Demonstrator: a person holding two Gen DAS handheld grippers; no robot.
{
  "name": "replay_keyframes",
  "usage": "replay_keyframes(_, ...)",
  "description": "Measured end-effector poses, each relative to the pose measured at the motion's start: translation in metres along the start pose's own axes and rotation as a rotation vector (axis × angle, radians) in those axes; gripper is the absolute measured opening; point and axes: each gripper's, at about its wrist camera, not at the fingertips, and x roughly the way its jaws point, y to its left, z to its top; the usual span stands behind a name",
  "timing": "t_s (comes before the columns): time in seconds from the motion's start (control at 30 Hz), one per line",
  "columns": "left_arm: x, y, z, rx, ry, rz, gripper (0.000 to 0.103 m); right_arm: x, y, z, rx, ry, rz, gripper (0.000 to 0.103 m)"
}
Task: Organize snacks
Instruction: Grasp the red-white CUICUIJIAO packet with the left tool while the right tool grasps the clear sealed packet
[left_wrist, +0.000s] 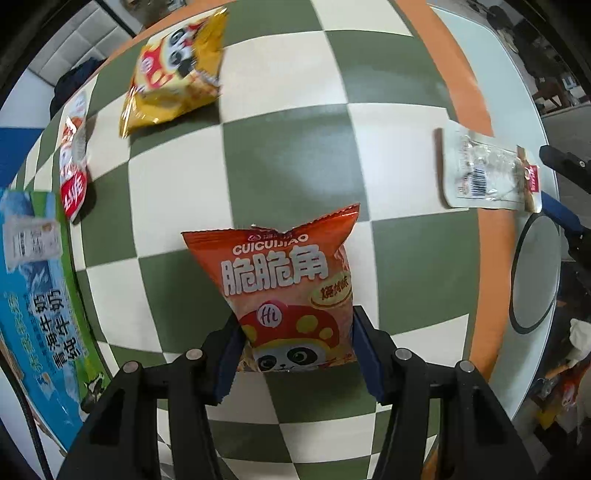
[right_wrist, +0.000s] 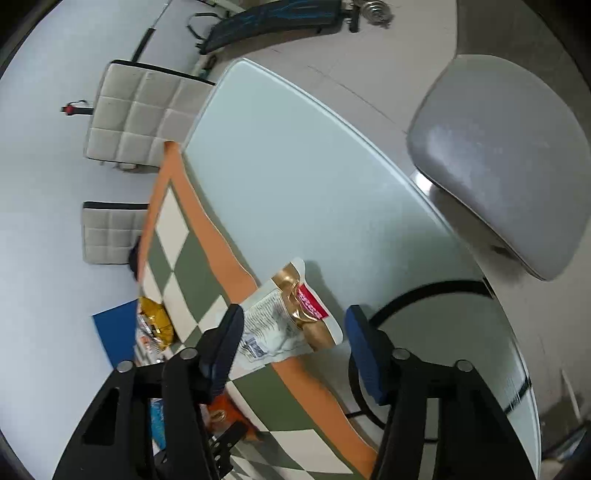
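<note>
The left gripper clamps the orange snack bag. The right gripper, jaws apart, straddles the white pouch lying crosswise just ahead.

The checkered mat is seen from directly above and close by in the left wrist view. In the right wrist view it is seen obliquely from beyond its orange edge. The white pouch at that edge is shared by both views.

Checkered cloth, yellow bag, clear packet
</note>
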Motion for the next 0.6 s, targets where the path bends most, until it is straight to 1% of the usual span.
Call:
replay_keyframes(0.13, -0.001, -0.011, 0.003, 0.02, -0.003, 0.009, 0.053, 0.007, -0.001, -0.001, -0.044, 0.027, 0.032, 0.039)
replay_keyframes(0.17, 0.0, -0.016, -0.002, 0.023, -0.004, 0.012, 0.053, 0.009, -0.002, -0.001, -0.055, 0.04, 0.04, 0.037)
replay_keyframes(0.2, 0.001, -0.023, -0.011, 0.024, -0.004, 0.015, 0.053, 0.011, -0.001, -0.003, -0.067, 0.048, 0.042, 0.032)
replay_keyframes(0.27, -0.002, -0.023, -0.008, 0.026, -0.004, 0.015, 0.053, 0.014, 0.0, -0.005, -0.091, 0.064, 0.054, 0.03)
replay_keyframes(0.3, -0.001, -0.02, -0.007, 0.025, -0.003, 0.015, 0.053, 0.016, 0.002, -0.006, -0.102, 0.066, 0.052, 0.026)
replay_keyframes(0.33, -0.002, -0.02, -0.009, 0.024, -0.003, 0.015, 0.053, 0.019, 0.002, -0.007, -0.116, 0.069, 0.043, 0.019)
replay_keyframes(0.37, -0.003, -0.022, -0.008, 0.024, -0.004, 0.015, 0.053, 0.021, 0.004, -0.009, -0.13, 0.072, 0.029, 0.015)
replay_keyframes(0.4, -0.011, -0.025, 0.003, 0.024, -0.004, 0.015, 0.053, 0.024, 0.007, -0.012, -0.154, 0.07, 0.008, 0.007)
replay_keyframes(0.47, -0.012, -0.026, 0.002, 0.026, -0.007, 0.014, 0.053, 0.025, 0.011, -0.018, -0.195, 0.06, 0.0, 0.004)
replay_keyframes(0.5, 0.001, -0.025, 0.011, 0.027, -0.006, 0.014, 0.053, 0.024, 0.013, -0.021, -0.211, 0.054, -0.005, 0.004)
replay_keyframes(0.6, 0.01, -0.025, 0.017, 0.029, -0.009, 0.017, 0.053, 0.016, 0.02, -0.031, -0.235, 0.014, -0.023, 0.002)
